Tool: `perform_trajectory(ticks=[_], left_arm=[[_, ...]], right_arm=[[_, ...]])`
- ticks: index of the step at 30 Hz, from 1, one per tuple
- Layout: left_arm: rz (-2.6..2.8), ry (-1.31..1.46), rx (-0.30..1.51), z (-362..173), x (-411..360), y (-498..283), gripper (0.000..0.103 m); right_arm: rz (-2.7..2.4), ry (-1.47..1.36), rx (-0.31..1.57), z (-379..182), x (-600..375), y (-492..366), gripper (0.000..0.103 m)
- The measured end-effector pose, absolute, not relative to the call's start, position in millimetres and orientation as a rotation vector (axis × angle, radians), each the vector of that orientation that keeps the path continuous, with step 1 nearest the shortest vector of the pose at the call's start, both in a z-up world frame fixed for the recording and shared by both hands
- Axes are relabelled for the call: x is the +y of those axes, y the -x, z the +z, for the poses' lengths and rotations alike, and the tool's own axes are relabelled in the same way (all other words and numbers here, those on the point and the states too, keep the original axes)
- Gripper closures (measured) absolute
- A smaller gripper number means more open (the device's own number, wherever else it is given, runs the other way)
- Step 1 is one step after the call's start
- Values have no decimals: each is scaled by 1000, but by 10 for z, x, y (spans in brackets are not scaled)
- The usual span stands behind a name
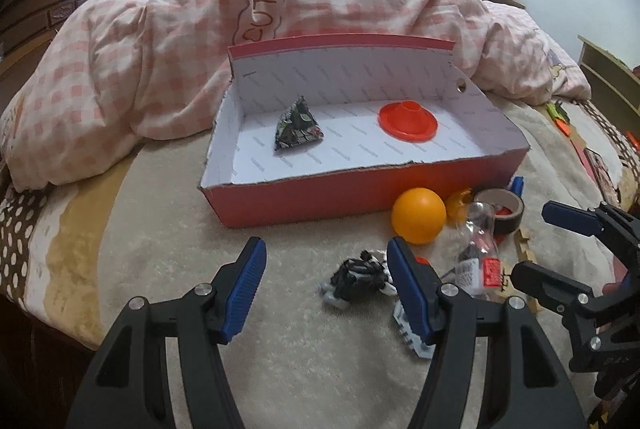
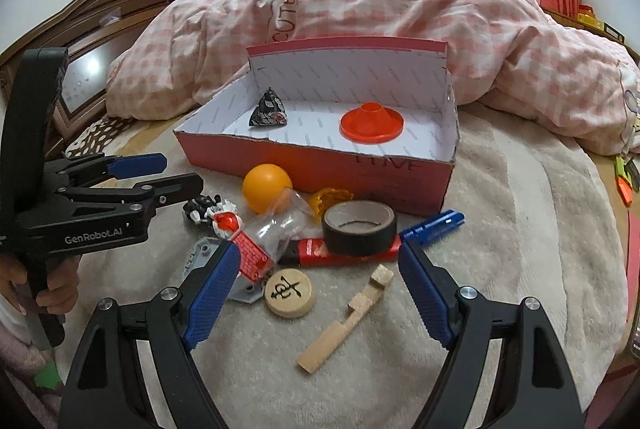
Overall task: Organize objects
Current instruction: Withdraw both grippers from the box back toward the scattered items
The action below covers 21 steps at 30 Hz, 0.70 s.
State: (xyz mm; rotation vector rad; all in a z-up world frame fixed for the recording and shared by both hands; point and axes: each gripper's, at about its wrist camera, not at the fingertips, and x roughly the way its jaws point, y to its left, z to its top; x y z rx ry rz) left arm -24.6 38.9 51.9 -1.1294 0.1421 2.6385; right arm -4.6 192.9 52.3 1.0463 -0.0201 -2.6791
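Observation:
An open red box [image 1: 304, 197] [image 2: 400, 185] on the bed holds a dark patterned pouch [image 1: 298, 125] [image 2: 267, 109] and an orange-red disc [image 1: 408, 121] [image 2: 372, 127]. In front of it lie an orange ball [image 1: 418, 215] [image 2: 266, 187], a black tape roll [image 1: 502, 209] [image 2: 358, 227], a clear plastic bag [image 2: 280, 225], a black-and-white toy [image 1: 360, 277] [image 2: 208, 209], a round wooden chess piece [image 2: 290, 291] and a wooden stick [image 2: 344, 321]. My left gripper [image 1: 326, 289] is open and empty, left of the toy. My right gripper [image 2: 316, 289] is open and empty, above the chess piece.
A pink checked quilt [image 1: 320, 5] [image 2: 440, 29] is piled behind the box. A dark wooden headboard [image 2: 132, 5] stands at the left. A blue plastic piece [image 2: 434, 225], a red flat packet [image 2: 316, 251] and a yellow object [image 2: 330, 199] lie among the clutter. More small items lie at the bed's right edge [image 1: 568, 125].

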Motion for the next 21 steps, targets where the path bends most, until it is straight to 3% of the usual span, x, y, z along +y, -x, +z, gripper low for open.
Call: perform_trajectory(ticks=[21], left_arm=[[2493,1161,61,380,404,170,40]], right_arm=[[-2595,-1193,-142,305,2037,-55,20]])
